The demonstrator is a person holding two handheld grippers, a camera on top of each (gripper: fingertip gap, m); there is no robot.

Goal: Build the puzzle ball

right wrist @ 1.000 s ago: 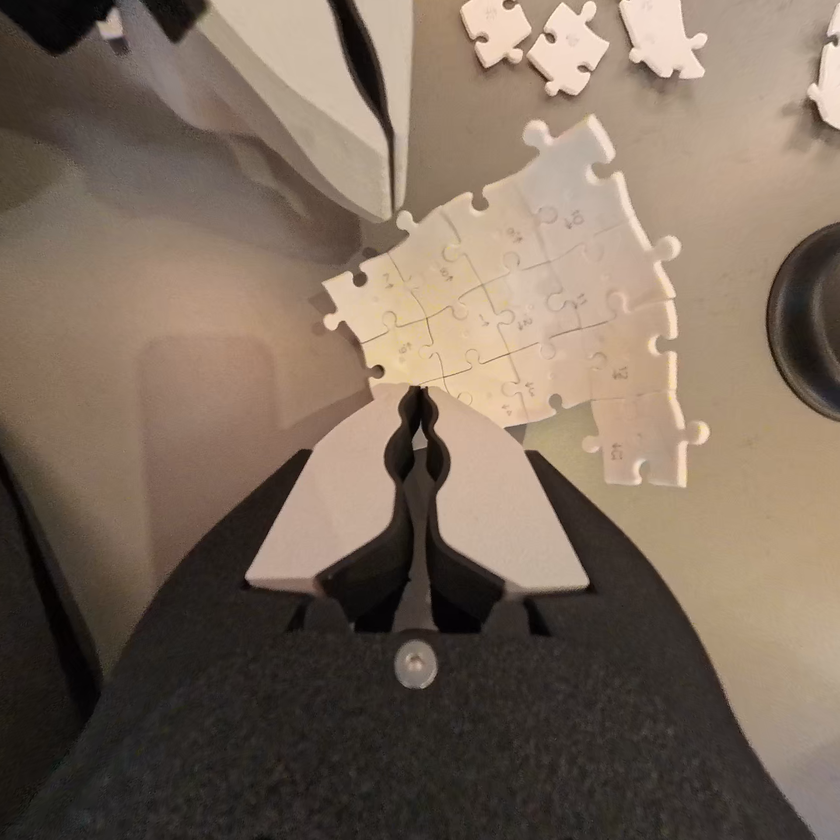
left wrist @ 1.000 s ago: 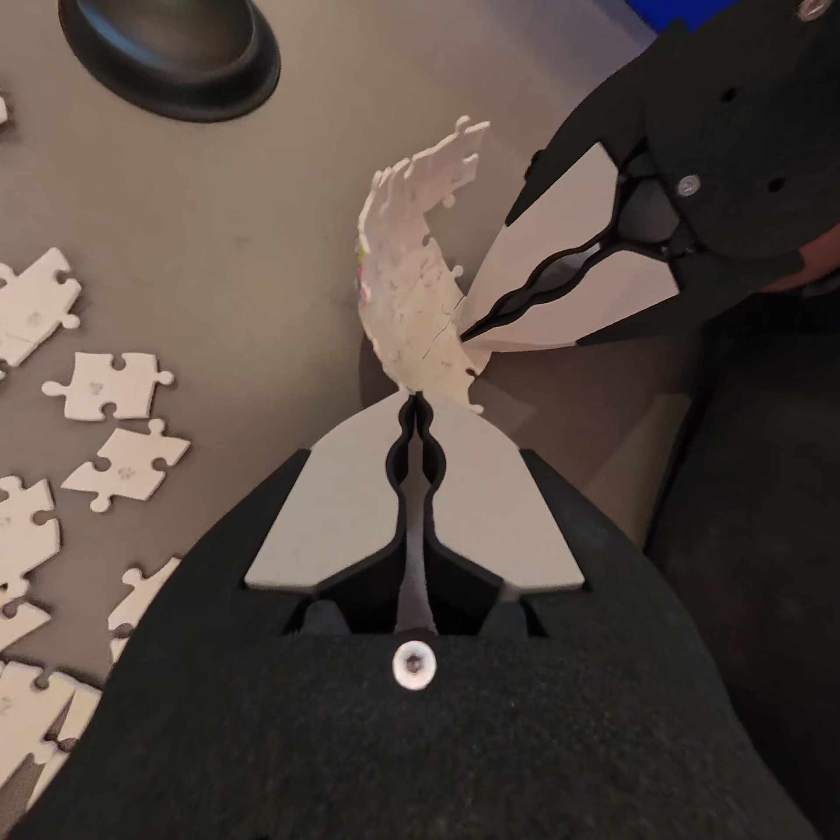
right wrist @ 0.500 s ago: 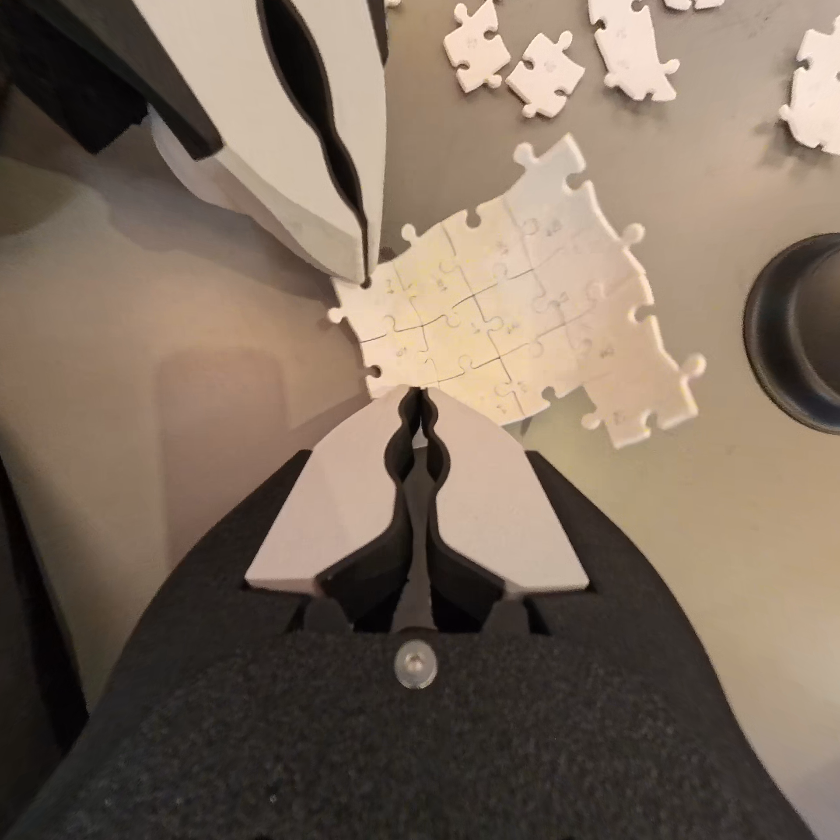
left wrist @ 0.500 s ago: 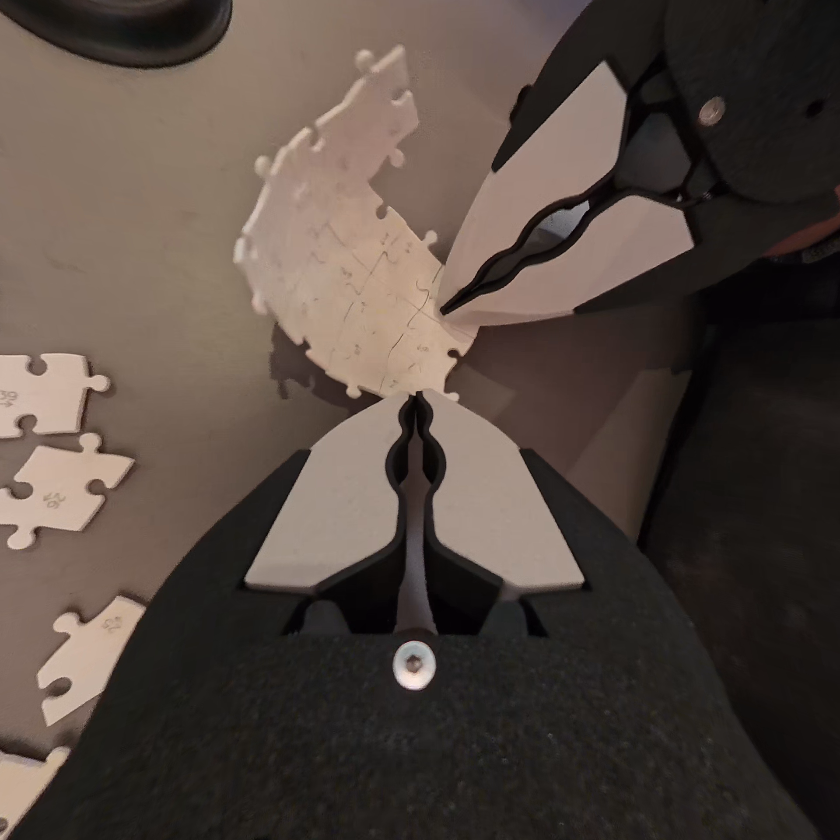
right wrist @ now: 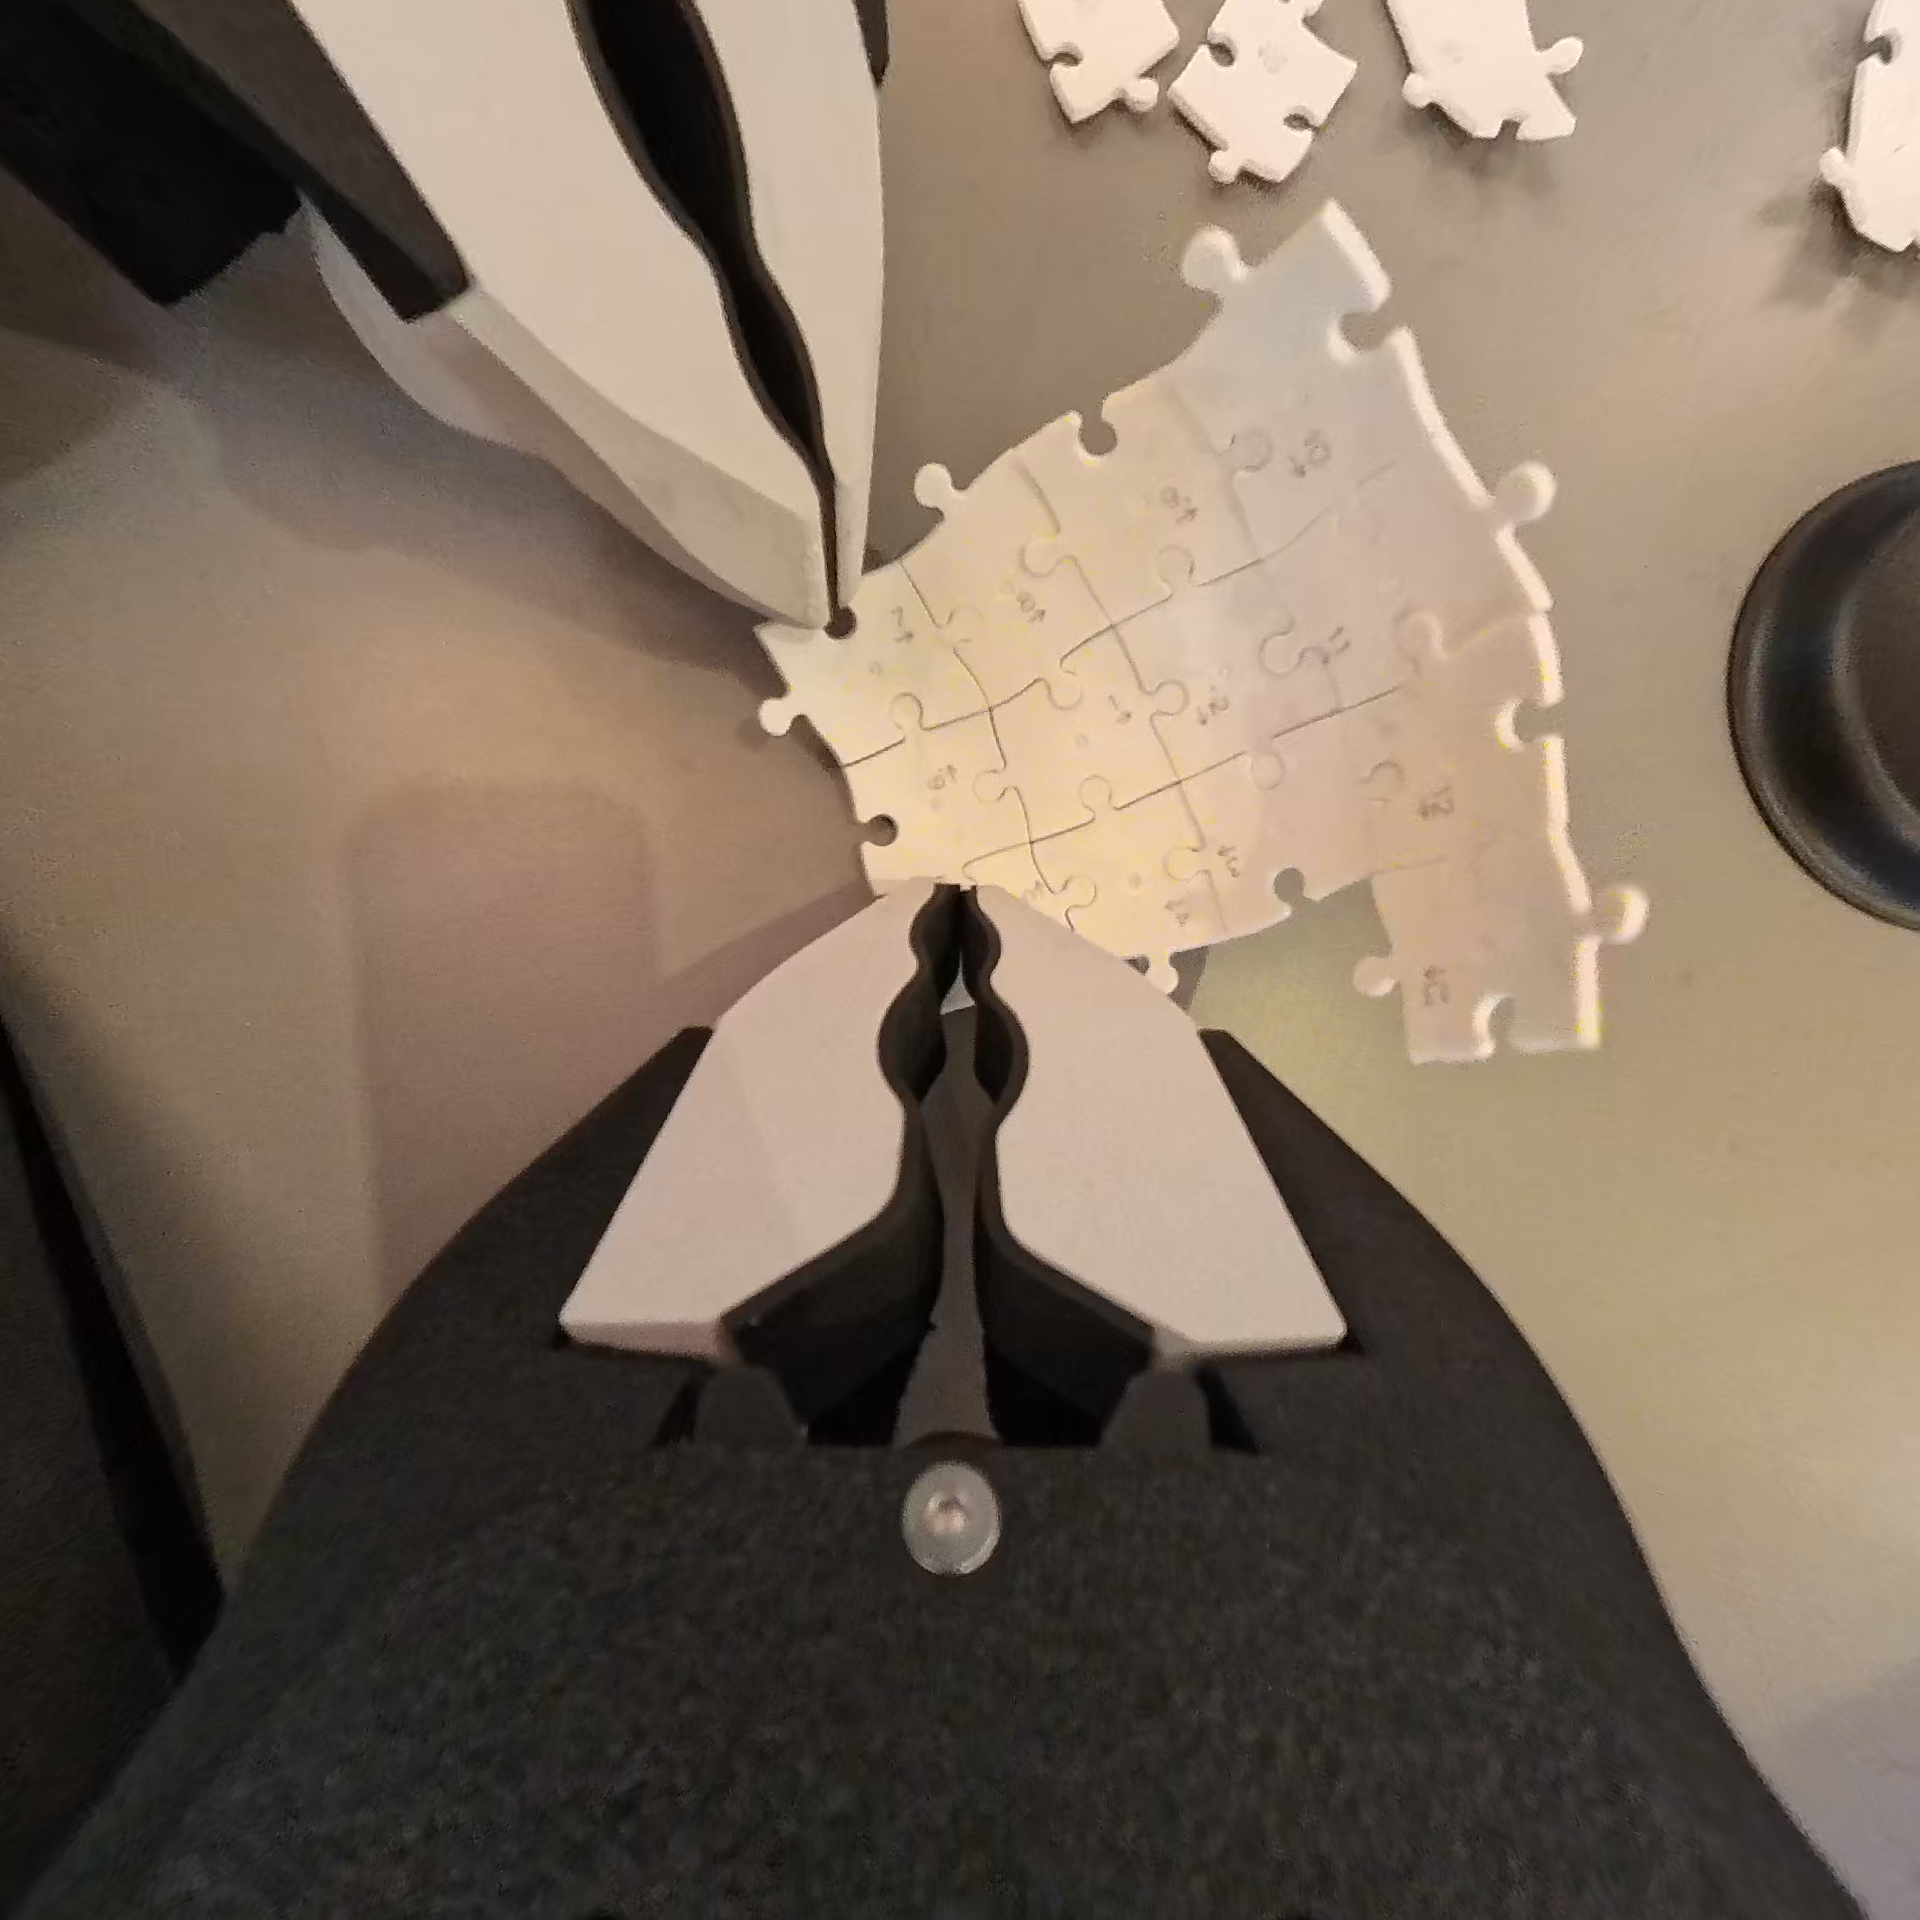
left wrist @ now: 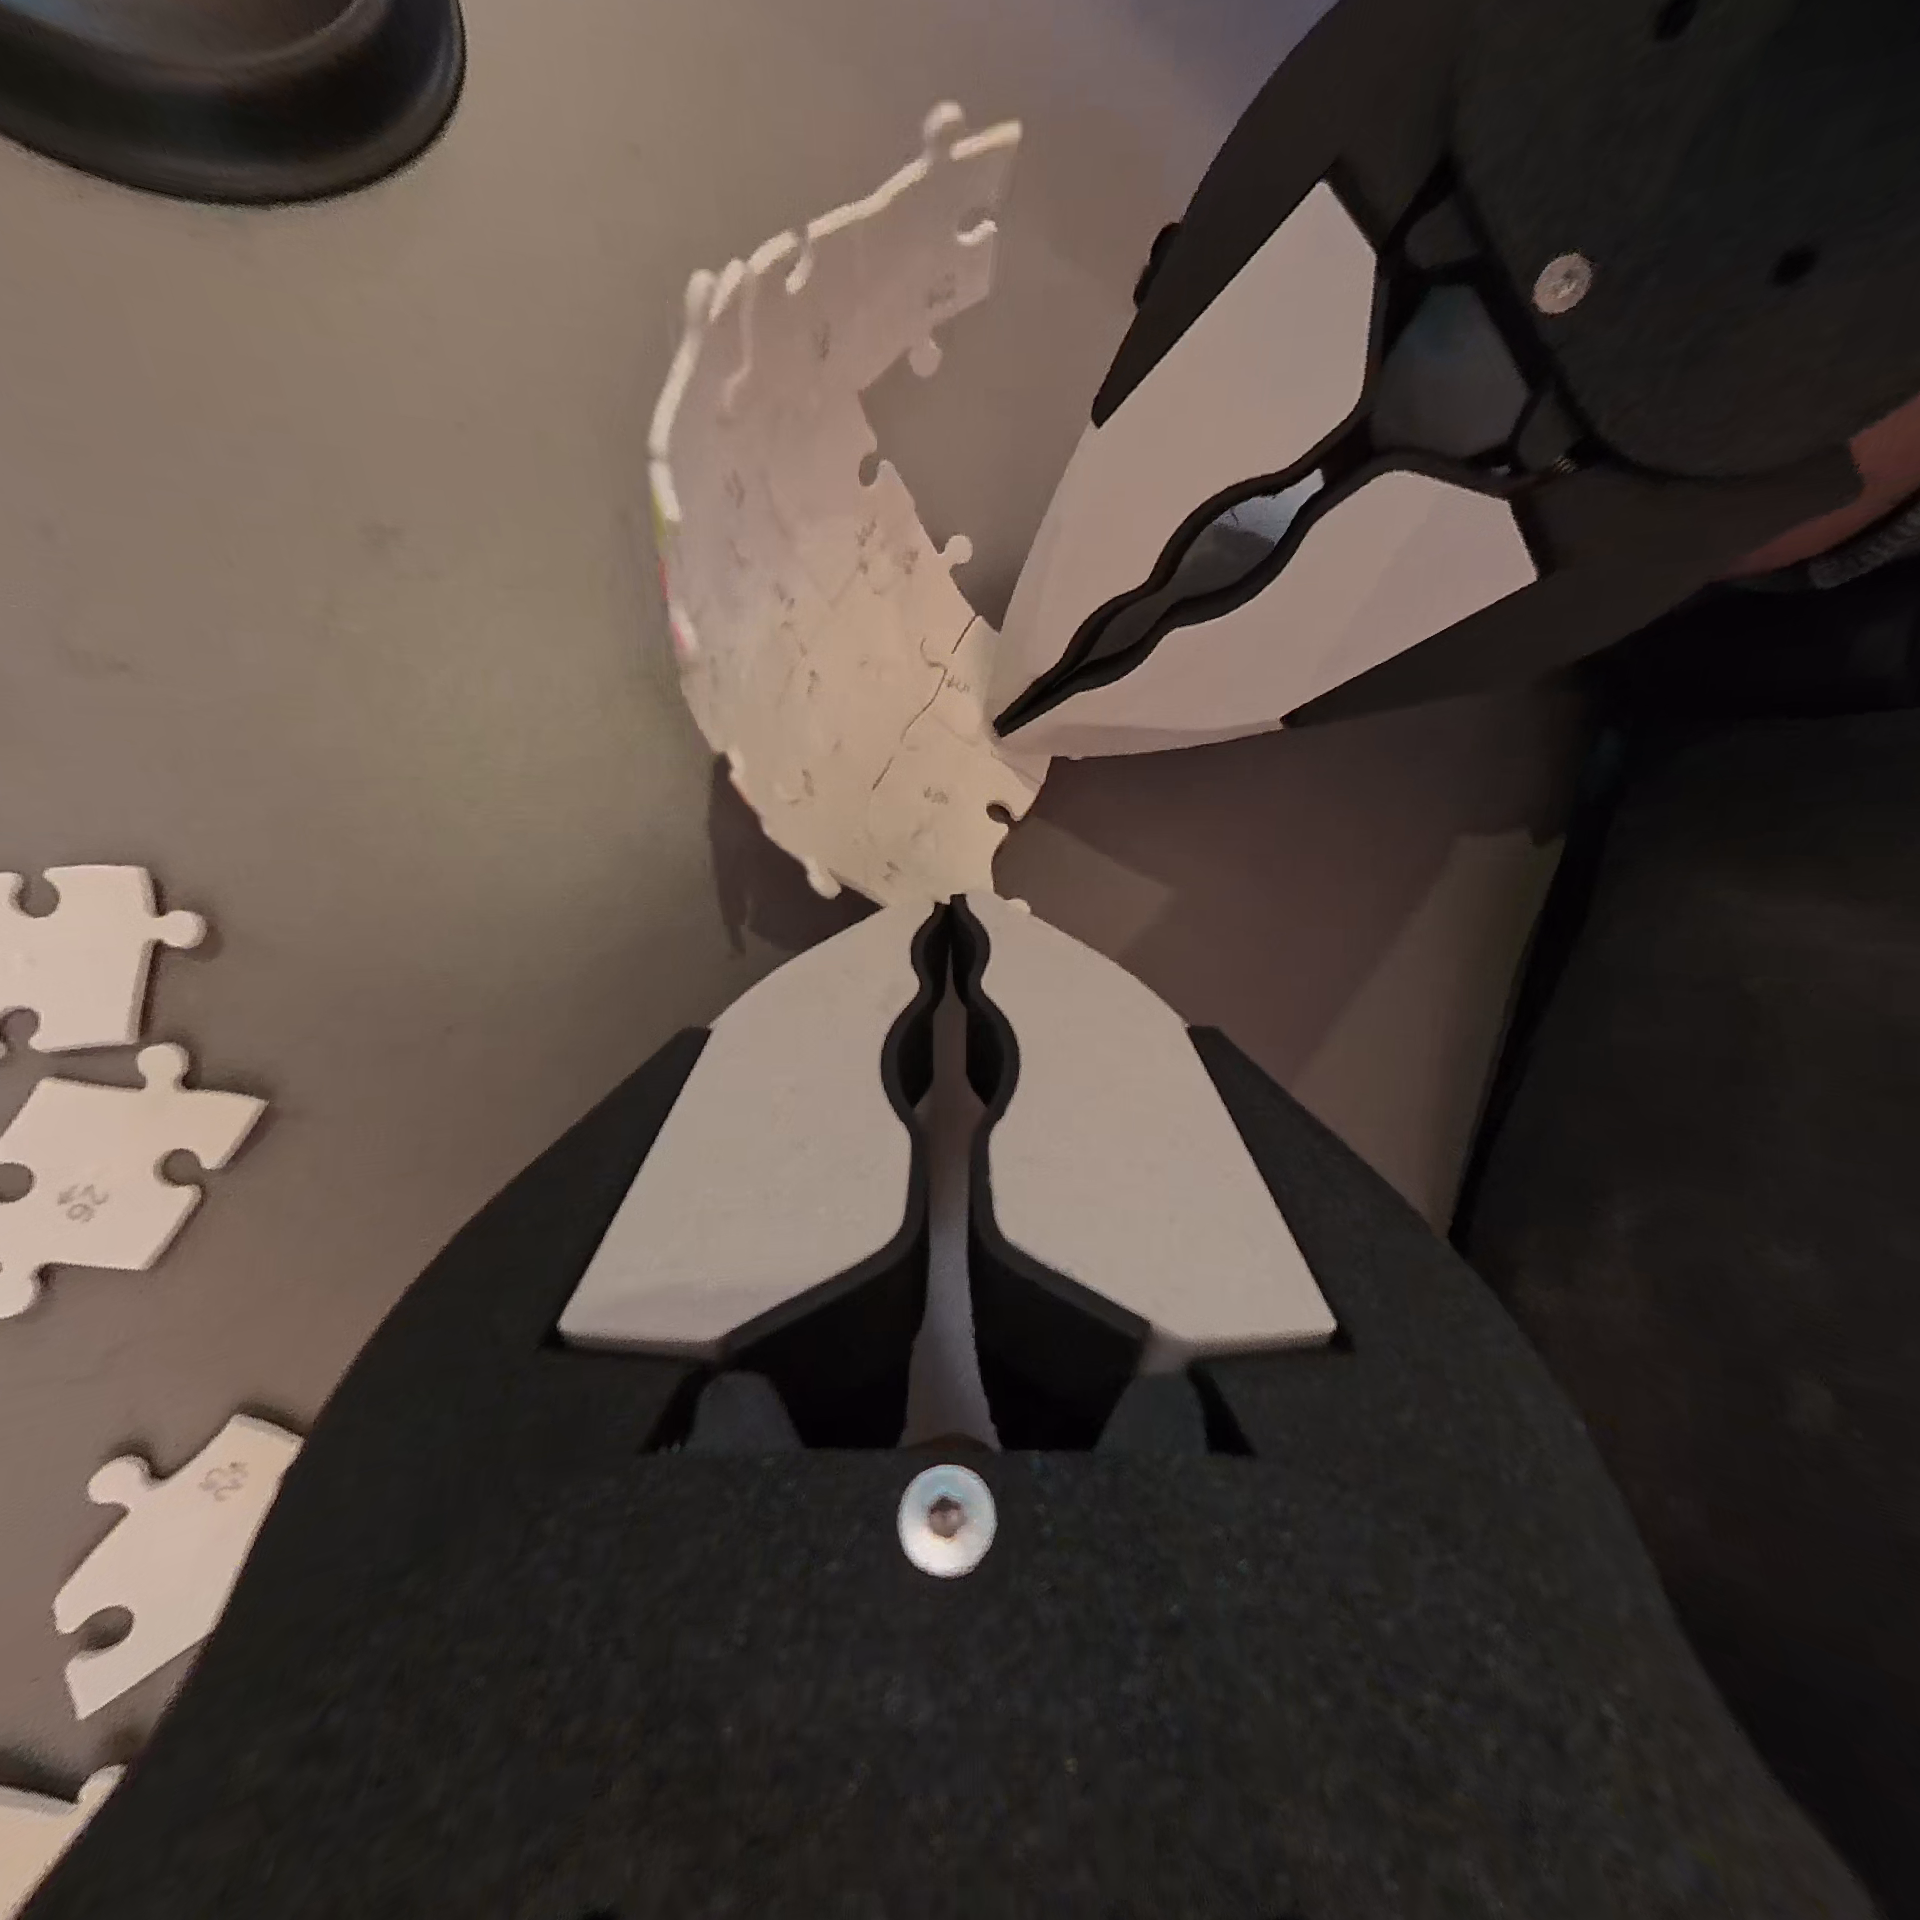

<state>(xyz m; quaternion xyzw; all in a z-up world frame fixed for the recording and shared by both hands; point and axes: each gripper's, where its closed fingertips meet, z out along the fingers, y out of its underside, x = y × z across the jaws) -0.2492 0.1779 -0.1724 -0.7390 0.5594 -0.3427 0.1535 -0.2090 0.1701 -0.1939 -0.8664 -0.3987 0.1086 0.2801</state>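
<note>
We hold a curved white panel of interlocked, numbered puzzle pieces (left wrist: 831, 623) between both tools, lifted above the grey matte desk (left wrist: 364, 623), on which its shadow falls. Our left tongs (left wrist: 951, 909), pale grey plates on black arms with wavy black pads, are closed on the panel's near lower edge; in the right wrist view they (right wrist: 836, 618) come in from the upper left and pinch the panel's left corner beside a notch. Our right tongs (right wrist: 956, 894), of the same build, are clamped on the panel's bottom edge, and in the left wrist view they (left wrist: 1003, 722) meet the panel's right edge at a seam between two pieces. The two grips sit near each other on the same end of the panel, while its far end sweeps up and away, unsupported.

From the right wrist view the panel (right wrist: 1195, 707) shows its pale inner face, several pieces wide, with one piece hanging off its lower right corner. Beyond the panel, loose white puzzle pieces (right wrist: 1268, 94) lie flat on the desk; others (left wrist: 94, 1174) lie to the panel's left in the left wrist view. A round black dish with a thick rim (right wrist: 1829, 717) sits on the desk right of the panel, also seen (left wrist: 239, 114) up and left of it from the other side.
</note>
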